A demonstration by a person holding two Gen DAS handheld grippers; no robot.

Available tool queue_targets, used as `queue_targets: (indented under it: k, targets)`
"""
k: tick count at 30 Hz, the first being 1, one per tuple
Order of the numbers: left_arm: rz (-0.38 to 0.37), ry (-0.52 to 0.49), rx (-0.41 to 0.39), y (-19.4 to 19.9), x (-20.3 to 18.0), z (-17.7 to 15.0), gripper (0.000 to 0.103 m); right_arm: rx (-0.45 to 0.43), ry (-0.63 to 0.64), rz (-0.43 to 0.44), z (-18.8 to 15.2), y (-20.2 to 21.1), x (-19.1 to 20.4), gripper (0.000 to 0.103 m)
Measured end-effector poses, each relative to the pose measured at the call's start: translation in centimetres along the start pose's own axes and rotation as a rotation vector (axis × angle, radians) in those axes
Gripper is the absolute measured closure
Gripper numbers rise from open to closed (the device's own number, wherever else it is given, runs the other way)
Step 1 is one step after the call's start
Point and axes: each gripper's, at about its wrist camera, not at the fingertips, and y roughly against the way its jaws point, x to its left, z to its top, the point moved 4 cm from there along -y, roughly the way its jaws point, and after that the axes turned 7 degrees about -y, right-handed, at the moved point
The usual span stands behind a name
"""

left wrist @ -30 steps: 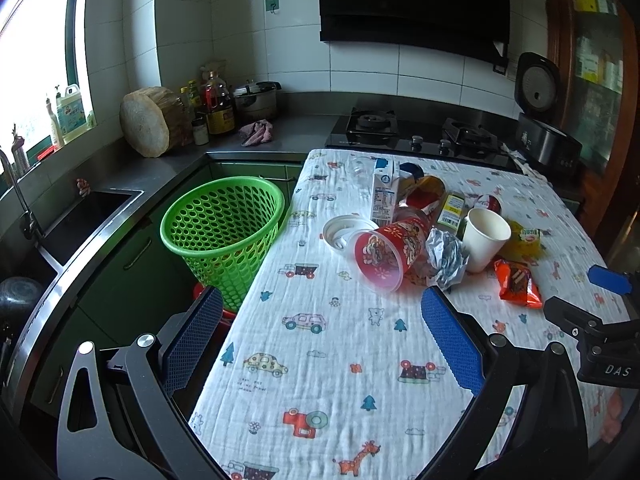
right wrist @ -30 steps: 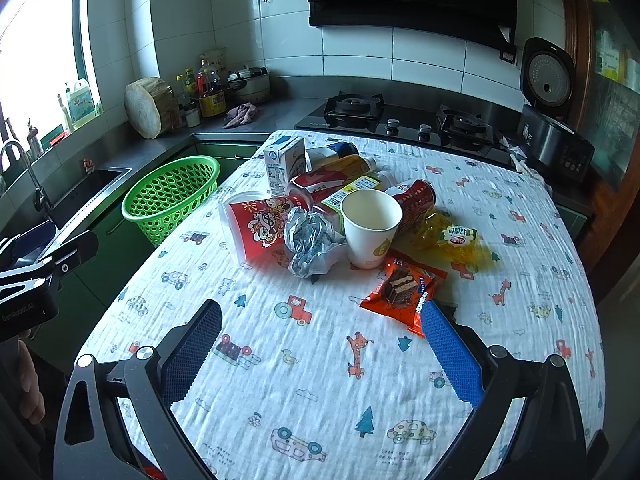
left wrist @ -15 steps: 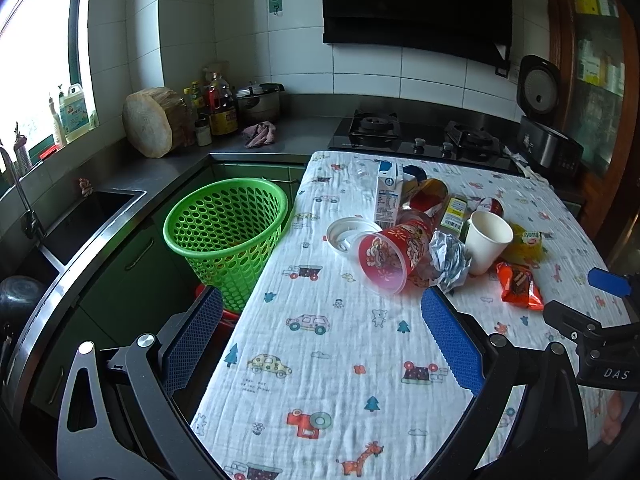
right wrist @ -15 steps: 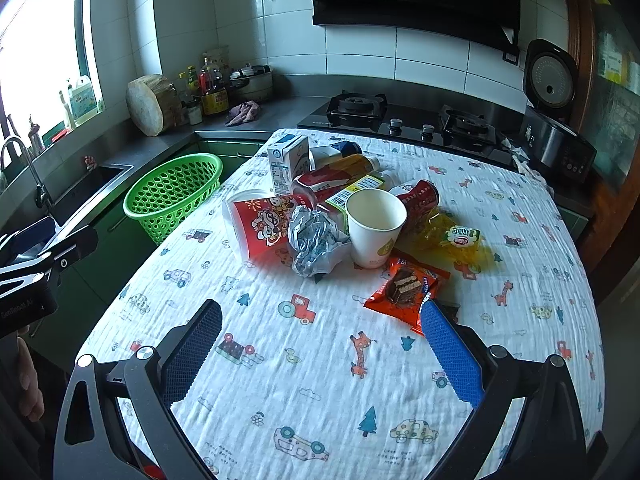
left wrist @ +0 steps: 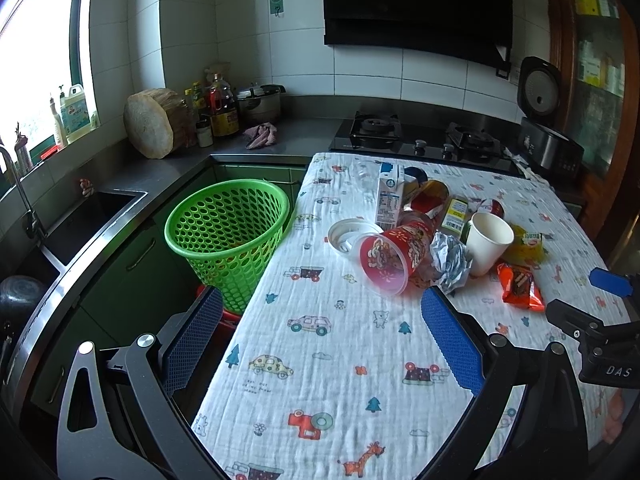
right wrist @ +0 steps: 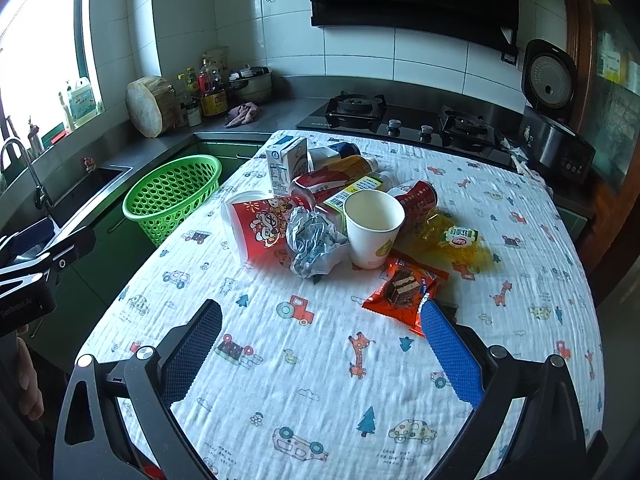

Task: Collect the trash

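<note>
Blue-padded and spread wide, your left gripper (left wrist: 322, 338) and right gripper (right wrist: 320, 344) both hung empty over the cartoon-print tablecloth (right wrist: 304, 380). Nearest your right one lay an orange snack wrapper (right wrist: 404, 288). Beyond it sat crumpled foil (right wrist: 314, 242), a white paper cup (right wrist: 374, 228) and a tipped red cup (right wrist: 260, 226). Farther left stood the green basket (left wrist: 228, 236), just beside the table.

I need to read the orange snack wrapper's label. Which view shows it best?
The right wrist view: the orange snack wrapper lies close, face up. In the left wrist view it is small and far right.
</note>
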Motion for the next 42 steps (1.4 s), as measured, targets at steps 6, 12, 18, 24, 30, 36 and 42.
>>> queue_targets:
  k: [6, 12, 18, 24, 30, 36, 42]
  targets:
    - [0.007, -0.001, -0.008, 0.1, -0.1, 0.2, 0.005, -0.002, 0.000, 0.003, 0.1, 0.1, -0.1, 0.007]
    - [0.018, 0.007, -0.031, 0.3, 0.2, 0.6, 0.005, -0.016, -0.003, 0.005, 0.4, 0.2, 0.0, 0.007]
    - [0.021, 0.007, -0.037, 0.4, 0.2, 0.7, 0.005, -0.025, 0.005, 0.009, 0.6, 0.2, 0.4, 0.007]
    - [0.023, 0.010, -0.035, 0.3, 0.5, 0.6, 0.005, -0.031, 0.009, 0.015, 0.7, 0.3, 0.7, 0.007]
    - [0.026, 0.014, -0.029, 0.1, 0.5, 0.5, 0.005, -0.023, 0.007, 0.020, 0.8, 0.2, 0.7, 0.007]
    - [0.028, 0.016, -0.026, -0.1, 0.7, 0.5, 0.005, -0.018, 0.010, 0.023, 0.9, -0.3, 0.9, 0.007]
    - [0.023, 0.016, -0.021, -0.6, 1.0, 0.7, 0.005, -0.013, 0.011, 0.025, 0.9, -0.8, 1.0, 0.007]
